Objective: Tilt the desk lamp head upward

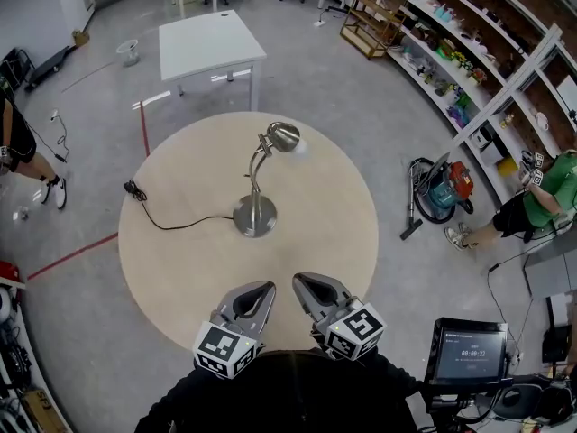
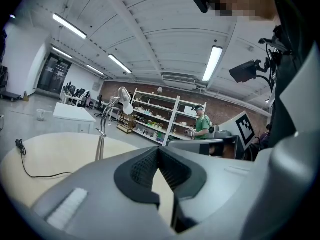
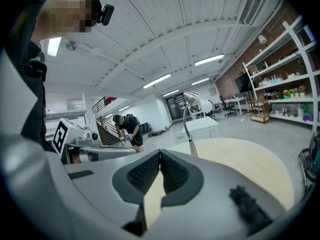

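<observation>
Table: a round top of pale wood (image 1: 343,242) on a grey floor.
Desk lamp: the lamp (image 1: 256,197) stands upright near the middle of the table, a little toward the far edge. Its round metal base lies flat on the top, and its thin stem curves over at the top.
Lamp head: the chrome shade (image 1: 283,135) points toward the table's right edge and slightly down, with a white bulb at its mouth.
Cord: a black cord (image 1: 185,222) runs from the base toward the left edge, and its plug end lies on the table there.
Left gripper: the left gripper (image 1: 268,288) (image 2: 158,151) is over the near edge. Its 2 jaws are pressed together with nothing between them. It is well apart from the lamp.
Right gripper: the right gripper (image 1: 299,283) (image 3: 160,154) is just beside the left one at the near edge. Its jaws are also closed and empty, and it points toward the lamp.
Surroundings: 1 white square table (image 1: 209,41) stands beyond the far edge. Shelving (image 1: 469,52) and a vacuum cleaner (image 1: 444,188) stand off the right edge.
</observation>
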A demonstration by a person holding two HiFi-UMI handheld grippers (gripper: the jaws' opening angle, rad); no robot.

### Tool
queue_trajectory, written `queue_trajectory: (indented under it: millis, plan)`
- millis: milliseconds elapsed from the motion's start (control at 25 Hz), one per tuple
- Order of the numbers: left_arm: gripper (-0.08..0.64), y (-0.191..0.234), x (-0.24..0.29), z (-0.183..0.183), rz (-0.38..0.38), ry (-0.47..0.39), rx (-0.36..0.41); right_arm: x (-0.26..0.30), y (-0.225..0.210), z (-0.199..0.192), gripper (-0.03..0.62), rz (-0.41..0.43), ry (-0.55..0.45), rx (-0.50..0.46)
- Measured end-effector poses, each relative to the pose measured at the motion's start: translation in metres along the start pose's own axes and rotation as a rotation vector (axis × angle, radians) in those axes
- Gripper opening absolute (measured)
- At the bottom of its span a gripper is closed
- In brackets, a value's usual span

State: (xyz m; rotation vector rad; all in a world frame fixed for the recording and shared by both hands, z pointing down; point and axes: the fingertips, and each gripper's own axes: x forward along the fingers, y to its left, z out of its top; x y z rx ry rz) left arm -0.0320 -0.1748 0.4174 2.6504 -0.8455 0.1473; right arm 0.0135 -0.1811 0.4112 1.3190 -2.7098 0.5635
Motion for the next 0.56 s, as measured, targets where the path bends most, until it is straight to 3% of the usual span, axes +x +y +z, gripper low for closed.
queue_trajectory:
  millis: [560]
  plan:
    - [0.008,0.007,-0.008,0.004,-0.007,-0.008,-0.003,0.006,0.011,0.000,0.006,-0.011,0.023,-0.040]
